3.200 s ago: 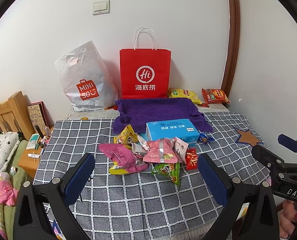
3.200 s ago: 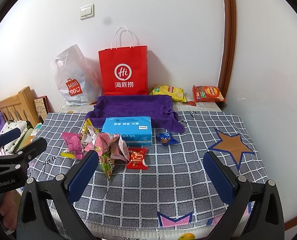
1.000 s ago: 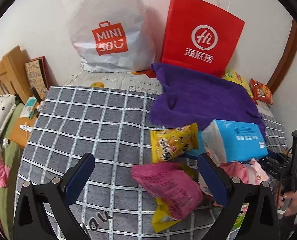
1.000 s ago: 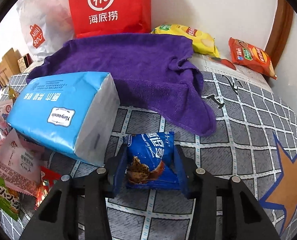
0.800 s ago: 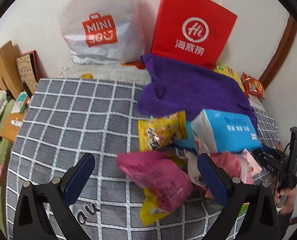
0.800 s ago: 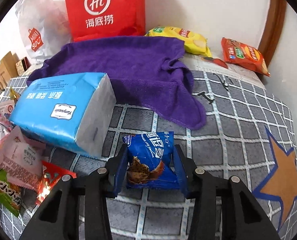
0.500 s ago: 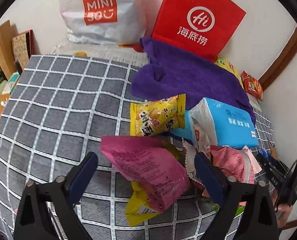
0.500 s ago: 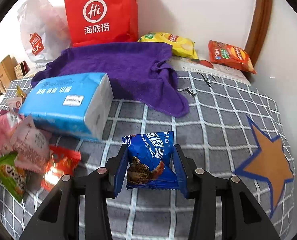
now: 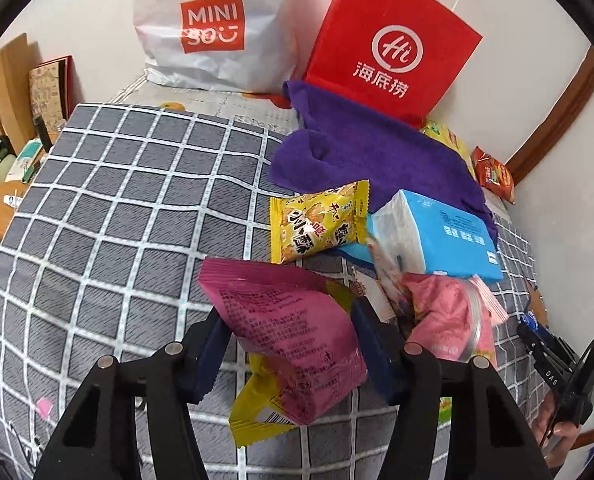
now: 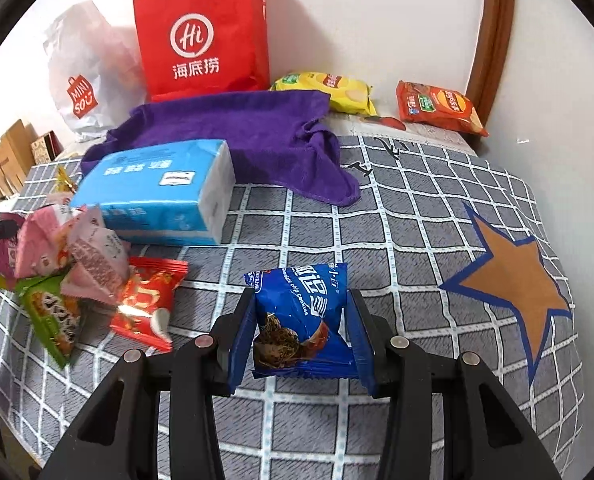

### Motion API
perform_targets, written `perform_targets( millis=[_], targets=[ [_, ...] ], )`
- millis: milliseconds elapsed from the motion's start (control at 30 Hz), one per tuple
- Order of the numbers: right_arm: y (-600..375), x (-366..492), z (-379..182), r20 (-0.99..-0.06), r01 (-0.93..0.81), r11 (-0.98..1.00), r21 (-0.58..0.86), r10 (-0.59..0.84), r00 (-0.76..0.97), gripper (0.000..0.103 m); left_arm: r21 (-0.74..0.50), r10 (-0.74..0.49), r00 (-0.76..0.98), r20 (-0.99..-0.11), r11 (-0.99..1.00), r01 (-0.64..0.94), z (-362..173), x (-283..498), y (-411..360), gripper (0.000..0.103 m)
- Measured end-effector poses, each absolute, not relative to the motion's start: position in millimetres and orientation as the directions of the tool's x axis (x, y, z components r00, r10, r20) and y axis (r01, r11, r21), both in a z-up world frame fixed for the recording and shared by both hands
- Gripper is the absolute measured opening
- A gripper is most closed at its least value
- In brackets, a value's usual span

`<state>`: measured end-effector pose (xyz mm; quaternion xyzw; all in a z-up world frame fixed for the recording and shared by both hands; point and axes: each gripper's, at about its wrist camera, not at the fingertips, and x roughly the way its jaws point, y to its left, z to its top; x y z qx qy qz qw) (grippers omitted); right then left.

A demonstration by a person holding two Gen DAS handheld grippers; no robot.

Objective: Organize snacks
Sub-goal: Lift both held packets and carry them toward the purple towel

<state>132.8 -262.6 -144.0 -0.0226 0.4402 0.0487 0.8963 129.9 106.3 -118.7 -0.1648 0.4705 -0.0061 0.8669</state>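
Observation:
My left gripper (image 9: 293,340) is shut on a magenta snack packet (image 9: 293,320) at the edge of the snack pile, with a yellow wrapper (image 9: 257,416) under it. A yellow packet (image 9: 317,224) and a pink packet (image 9: 449,328) lie beside it. My right gripper (image 10: 303,332) is shut on a blue chocolate cookie packet (image 10: 301,316) and holds it above the checked cloth. A red packet (image 10: 149,300), a green packet (image 10: 53,320) and pink packets (image 10: 93,256) lie to its left.
A blue tissue pack (image 10: 161,192) and a purple towel (image 10: 237,136) lie behind the pile. A red paper bag (image 10: 201,36) and a white Miniso bag (image 10: 85,76) stand at the wall. Yellow chips (image 10: 329,92) and orange chips (image 10: 437,112) lie at the back right.
My left gripper came down onto the pile and closed on the magenta packet. My right gripper, shut on the blue packet throughout, lifted and pulled back from the tissue pack.

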Motion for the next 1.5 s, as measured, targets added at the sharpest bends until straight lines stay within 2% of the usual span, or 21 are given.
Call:
perform_targets(
  millis=[667, 1100, 1500],
  targets=[
    [-235.9, 92.3, -87.1, -0.743, -0.128, 0.991, 0.031, 0.108, 0.660, 0.044, -0.331, -0.197, 0.660, -0.725, 0.940, -0.083, -62.0, 82.6, 110.6, 0.055],
    [-214.5, 108.2, -50.0, -0.706, -0.146, 0.988, 0.050, 0.138, 0.695, 0.044, -0.325, -0.257, 0.680, -0.687, 0.945, 0.030, -23.7, 117.2, 73.1, 0.055],
    [-197.3, 168.3, -19.1, -0.673, -0.179, 0.982, 0.058, 0.171, 0.720, 0.044, -0.279, -0.262, 0.694, -0.671, 0.956, 0.091, 5.3, 170.4, 47.2, 0.055]
  ],
)
